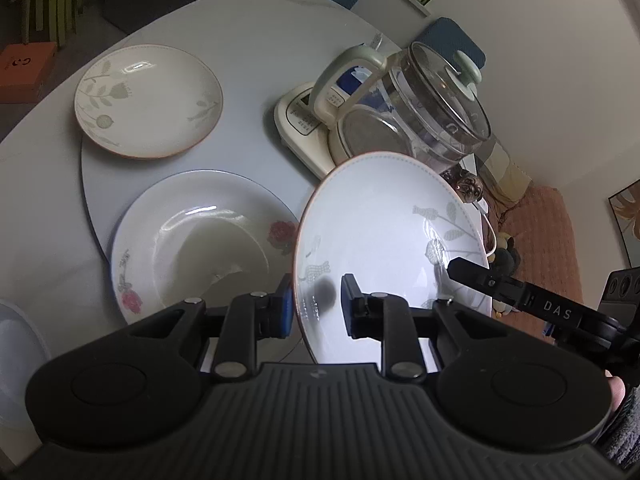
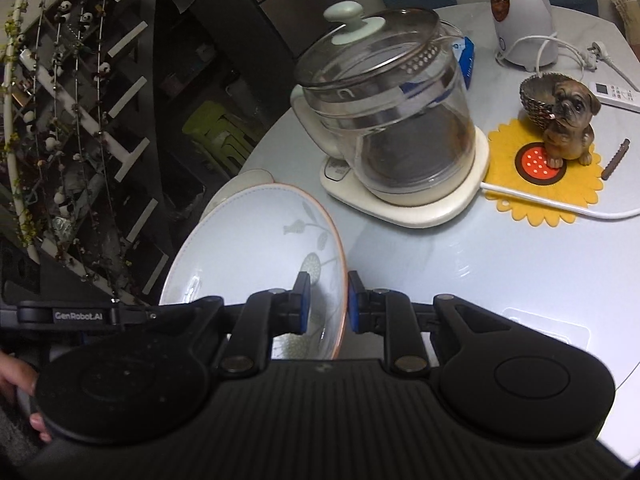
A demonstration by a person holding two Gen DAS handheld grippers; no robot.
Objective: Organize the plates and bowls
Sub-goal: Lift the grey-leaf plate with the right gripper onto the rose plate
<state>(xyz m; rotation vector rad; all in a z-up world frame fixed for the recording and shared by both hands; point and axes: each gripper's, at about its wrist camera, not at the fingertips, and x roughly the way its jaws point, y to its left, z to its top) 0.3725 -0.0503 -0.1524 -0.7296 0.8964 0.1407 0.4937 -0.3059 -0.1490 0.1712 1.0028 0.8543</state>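
A white plate with a grey leaf pattern and a brown rim (image 1: 384,236) is held tilted above the table by both grippers. My left gripper (image 1: 316,304) is shut on its near edge. My right gripper (image 2: 326,300) is shut on the opposite edge of the same plate (image 2: 256,252), and also shows in the left wrist view (image 1: 480,280). A white deep plate with pink roses (image 1: 200,240) lies on the table to the left. A second leaf-pattern plate (image 1: 148,100) lies farther back.
A glass kettle on a cream base (image 2: 396,120) stands just behind the held plate, also in the left wrist view (image 1: 420,112). A dog figurine (image 2: 568,120) sits on a yellow mat (image 2: 544,176). A white device (image 2: 524,20), a cord and a remote lie at the back right.
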